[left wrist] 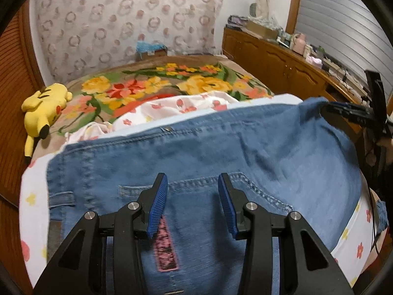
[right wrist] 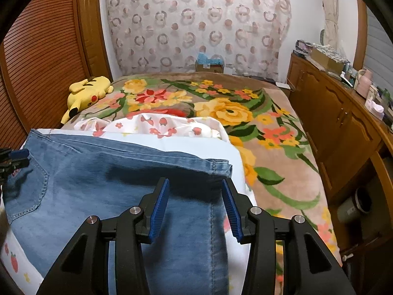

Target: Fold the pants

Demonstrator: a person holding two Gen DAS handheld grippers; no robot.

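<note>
left gripper (left wrist: 194,184) agape | right gripper (right wrist: 195,189) agape | jeans (right wrist: 110,179) hem near sheet (right wrist: 235,162) edge

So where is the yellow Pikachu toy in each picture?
Left wrist view: the Pikachu toy lies at the far left, on the flowered blanket, beyond the jeans.
Right wrist view: the Pikachu toy is at the upper left, on the blanket's left edge near the wooden slatted door.
Shared landmark: the curtain with rings hangs behind the bed in both.
</note>
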